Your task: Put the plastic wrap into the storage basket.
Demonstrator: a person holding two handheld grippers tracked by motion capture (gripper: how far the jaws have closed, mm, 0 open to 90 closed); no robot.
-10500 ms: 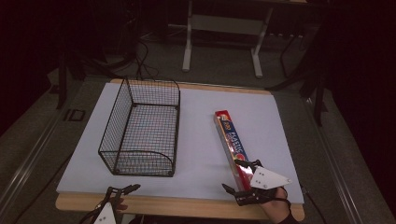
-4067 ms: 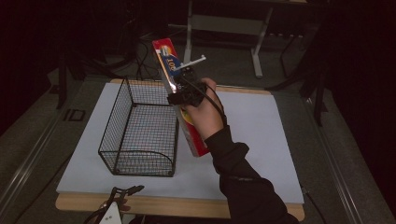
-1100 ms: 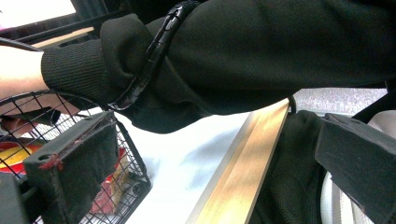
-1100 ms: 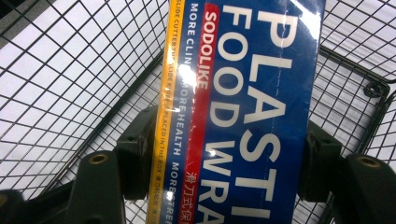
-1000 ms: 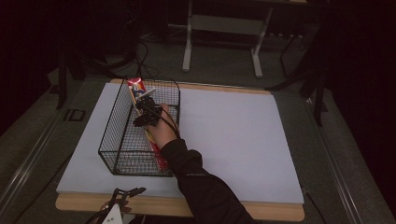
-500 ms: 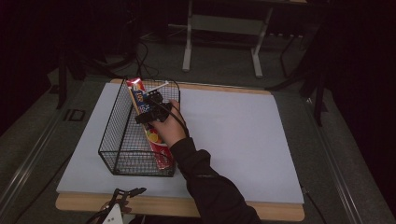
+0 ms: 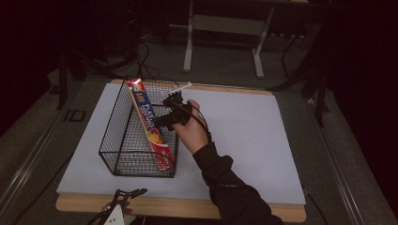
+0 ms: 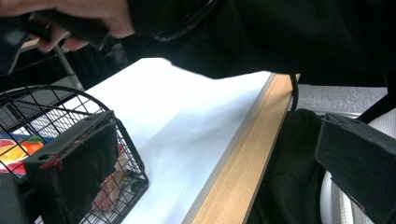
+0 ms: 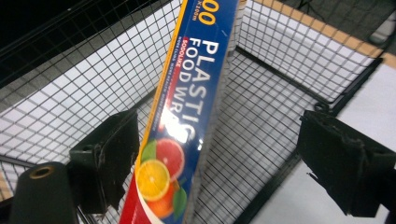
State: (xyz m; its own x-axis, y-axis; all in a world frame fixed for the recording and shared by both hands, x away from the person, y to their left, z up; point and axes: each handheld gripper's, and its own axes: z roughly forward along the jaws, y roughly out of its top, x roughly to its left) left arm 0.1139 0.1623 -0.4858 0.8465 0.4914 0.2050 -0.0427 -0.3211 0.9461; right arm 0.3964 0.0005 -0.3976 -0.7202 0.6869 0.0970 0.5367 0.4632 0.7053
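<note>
A long blue and red plastic food wrap box (image 7: 149, 126) leans inside the black wire basket (image 7: 112, 136), its top end above the far rim and its lower end at the near right corner. My right gripper (image 7: 171, 110) hovers over the basket's right side, open. In the right gripper view the box (image 9: 187, 116) lies between the wide-apart jaws of the right gripper (image 9: 233, 158), close to the left one and clear of the other. My left gripper (image 7: 129, 194) rests open at the table's front edge, beside the basket corner (image 8: 126, 140), with nothing between the jaws of the left gripper (image 8: 215, 158).
The white sheet (image 7: 244, 136) covers the table, with a wooden edge (image 7: 187, 208) along the front. The person's right sleeve (image 7: 225, 183) reaches diagonally across the near middle. A metal desk frame (image 7: 225, 28) stands on the floor behind the table.
The right gripper carried the box from the sheet into the basket, then opened and drew slightly right. The box now leans in the basket on its own. The left gripper stayed put.
</note>
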